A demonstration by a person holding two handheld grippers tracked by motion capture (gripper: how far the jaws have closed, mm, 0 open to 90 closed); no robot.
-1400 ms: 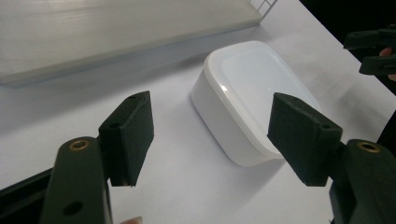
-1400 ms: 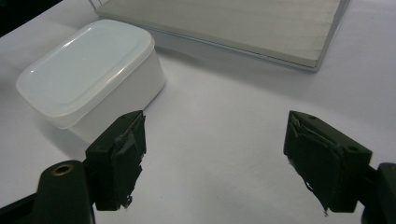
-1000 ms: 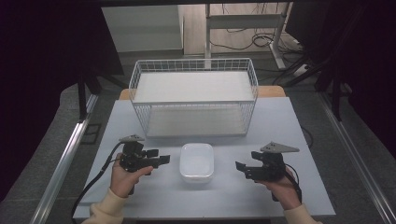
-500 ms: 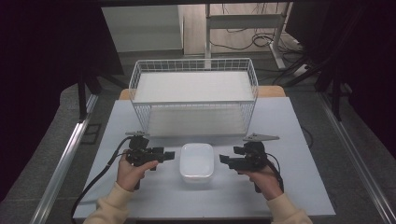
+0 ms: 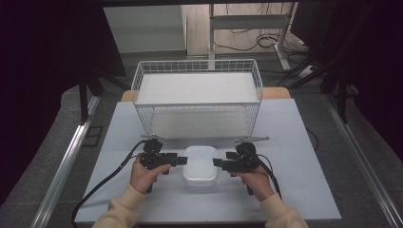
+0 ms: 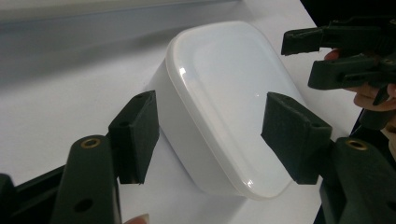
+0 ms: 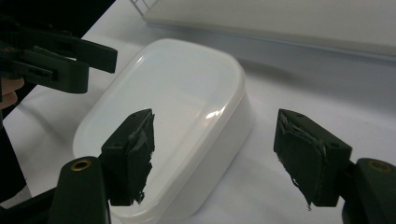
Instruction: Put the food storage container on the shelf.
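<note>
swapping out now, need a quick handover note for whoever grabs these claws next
Left claw: open, jaws have just been closing a little, at the left side of the white lidded container, not gripping it.
Right claw: open, jaws also just closing a little, at the container's right side, no grip.
Container: lid on, resting on the table between both claws, in front of the white wire basket.
Done: both claws brought up to the container.
Left: close on it and lift; likely headed for the basket.

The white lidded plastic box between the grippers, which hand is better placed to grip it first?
Probably left: the left gripper already straddles the white lidded plastic box's rim, jaws open and just closing.
</note>
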